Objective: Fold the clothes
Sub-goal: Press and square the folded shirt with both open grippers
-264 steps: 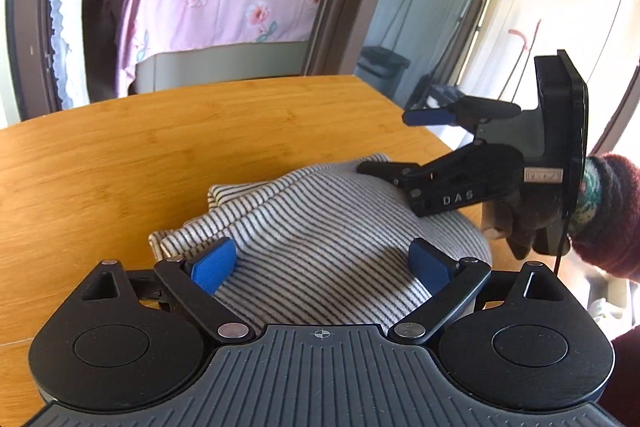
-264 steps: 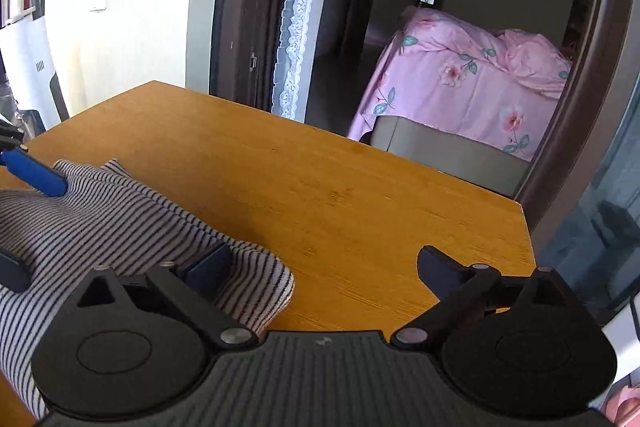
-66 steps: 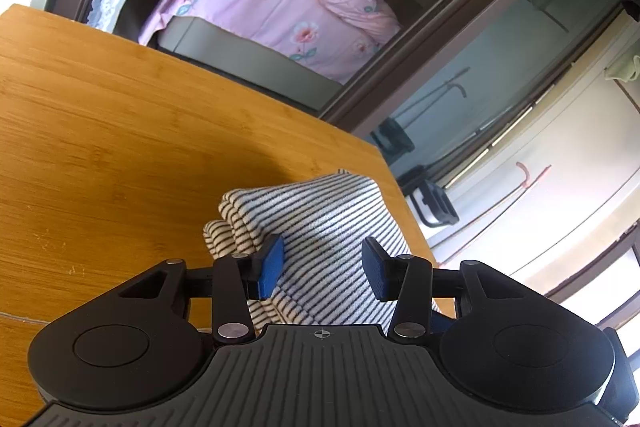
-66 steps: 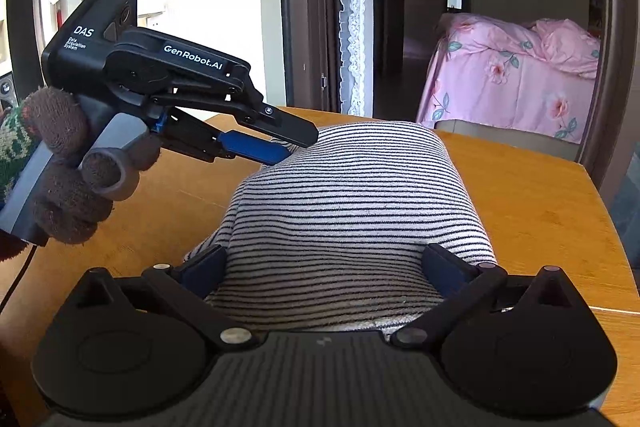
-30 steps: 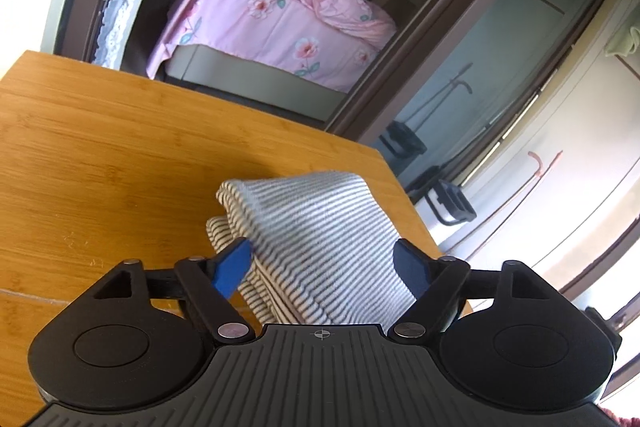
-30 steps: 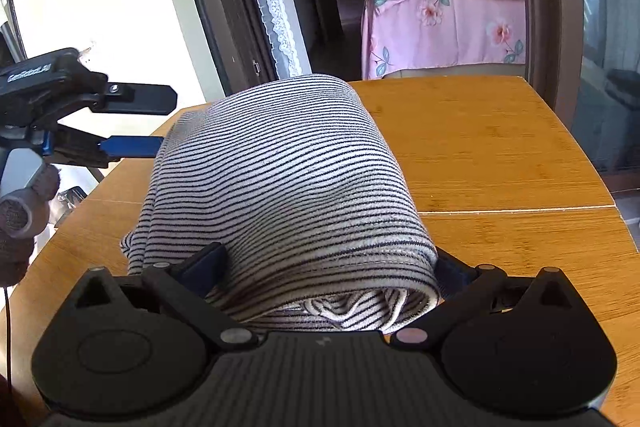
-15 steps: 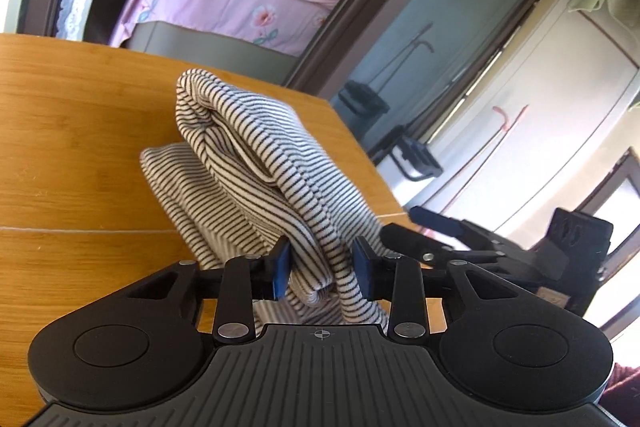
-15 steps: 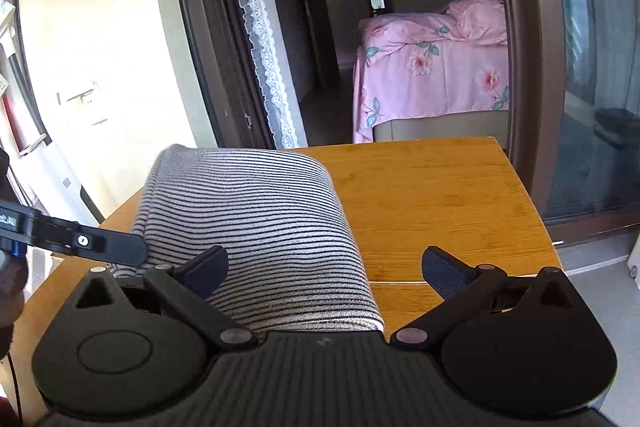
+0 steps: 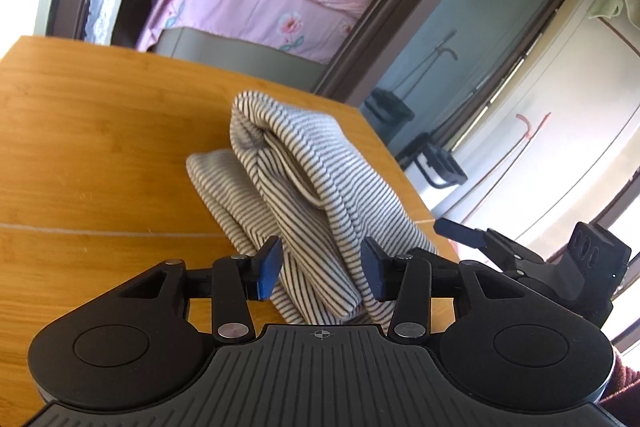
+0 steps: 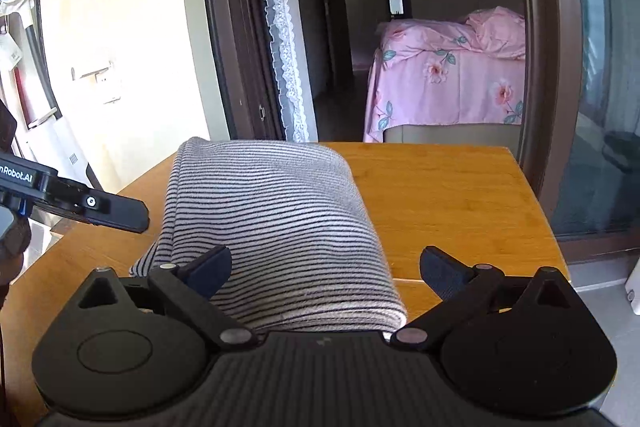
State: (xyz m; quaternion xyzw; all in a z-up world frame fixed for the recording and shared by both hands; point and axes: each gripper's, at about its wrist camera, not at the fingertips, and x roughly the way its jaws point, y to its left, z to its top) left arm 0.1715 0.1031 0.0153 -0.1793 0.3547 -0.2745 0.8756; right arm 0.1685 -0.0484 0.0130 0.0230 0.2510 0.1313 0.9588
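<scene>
Tabletop (image 9: 80, 131): in the left wrist view I see the wooden surface across the left half of the frame, with a thin seam line running over it at middle height.

Striped garment (image 9: 304, 195): it lies at the centre of the left wrist view, already folded into a thick bundle of several layers. The far part rests on the tabletop near its right edge, and the near end comes toward my camera.

Left hand-held gripper (image 9: 320, 269): at the lower centre of the frame. The blue pads (image 9: 267, 269) stand narrow, one on each side of the near end of the bundle, and I judge that they clamp it.

Right hand-held gripper (image 10: 326, 269): at the lower centre of the right wrist view, with its jaws spread wide. The folded bundle lies partly between them, but only the left finger is close to the cloth, and the right finger stands apart from it over bare wood. It holds nothing.

Step in hand: I judge the folding is almost done, and this is the last tidying of the bundle.

Next move: I think the left side should lay the near end flat and let go, while the right side presses or squares the edge. The layers are soft and may slip open.
</scene>
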